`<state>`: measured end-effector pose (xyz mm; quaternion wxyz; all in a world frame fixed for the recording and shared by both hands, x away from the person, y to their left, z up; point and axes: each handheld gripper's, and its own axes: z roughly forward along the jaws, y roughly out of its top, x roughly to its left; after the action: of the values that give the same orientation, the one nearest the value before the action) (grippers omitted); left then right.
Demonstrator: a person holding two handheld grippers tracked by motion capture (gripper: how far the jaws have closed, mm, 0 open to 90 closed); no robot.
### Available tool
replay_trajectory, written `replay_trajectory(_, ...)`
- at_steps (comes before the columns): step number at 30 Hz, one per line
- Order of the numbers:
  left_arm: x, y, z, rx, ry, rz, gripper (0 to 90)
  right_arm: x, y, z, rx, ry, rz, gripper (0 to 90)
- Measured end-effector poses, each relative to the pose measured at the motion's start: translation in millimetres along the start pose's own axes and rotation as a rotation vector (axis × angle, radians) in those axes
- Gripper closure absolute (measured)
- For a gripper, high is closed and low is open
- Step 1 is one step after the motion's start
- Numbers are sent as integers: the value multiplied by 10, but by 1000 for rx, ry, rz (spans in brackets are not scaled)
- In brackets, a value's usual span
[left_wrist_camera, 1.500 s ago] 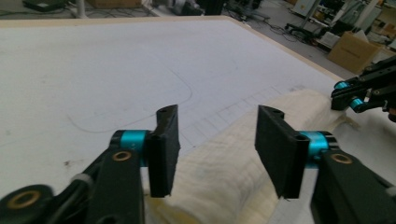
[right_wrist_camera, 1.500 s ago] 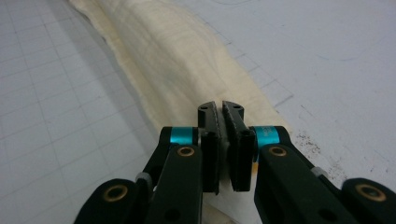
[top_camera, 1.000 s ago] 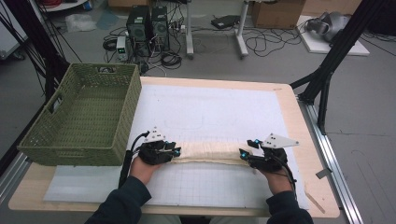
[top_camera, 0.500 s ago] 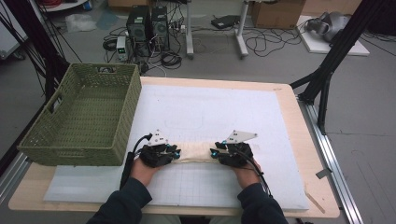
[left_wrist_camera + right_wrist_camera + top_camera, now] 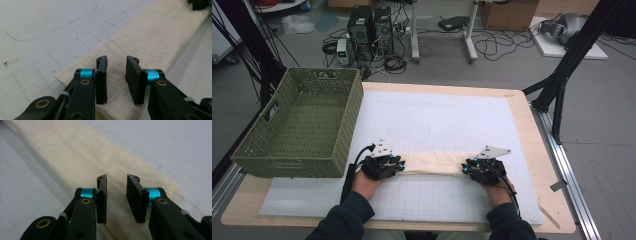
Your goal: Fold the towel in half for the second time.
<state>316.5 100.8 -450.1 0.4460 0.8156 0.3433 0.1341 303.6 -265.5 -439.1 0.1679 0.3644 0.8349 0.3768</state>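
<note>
The left claw sits over one end of the folded cream cloth, its jaws a little apart with nothing pinched between them. The right claw is at the far end, jaws just narrowed yet still gapped — cloth beneath, not gripped. The cloth lies flat on the white mat near the worktop's front edge, the green basket to the left.

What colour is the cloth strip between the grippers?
Cream cloth strip, clearest in the left gripper view.

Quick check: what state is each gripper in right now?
Left gripper: open, jaws apart over the folded cream cloth strip, gripping nothing.
Right gripper: open over the same cloth.
</note>
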Motion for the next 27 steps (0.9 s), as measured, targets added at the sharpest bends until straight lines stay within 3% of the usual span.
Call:
replay_trajectory(4,-2,2,6,7,5,8,706,-83,-110,-85,17,-3,9,708)
replay_trajectory(7,-3,11,-3,3,20,-1,700,-60,-154,-84,3,-6,15,708)
replay_trajectory(9,0,32,-34,-38,37,-39,653,-58,-157,-80,0,-8,13,708)
replay_trajectory(11,6,64,-65,-78,30,-71,619,-58,-160,-78,-2,-10,13,708)
replay_trajectory(16,-37,181,-40,-113,-22,-89,593,-54,-159,-70,-4,-14,12,704)
replay_trajectory(21,-154,219,113,-66,-74,-55,610,-49,-161,-68,-9,-16,17,695)
replay_trajectory(24,-208,187,179,-6,-66,-1,634,-42,-162,-70,-8,-15,21,690)
replay_trajectory(27,-212,146,194,35,-26,32,645,-43,-166,-71,-10,-14,23,684)
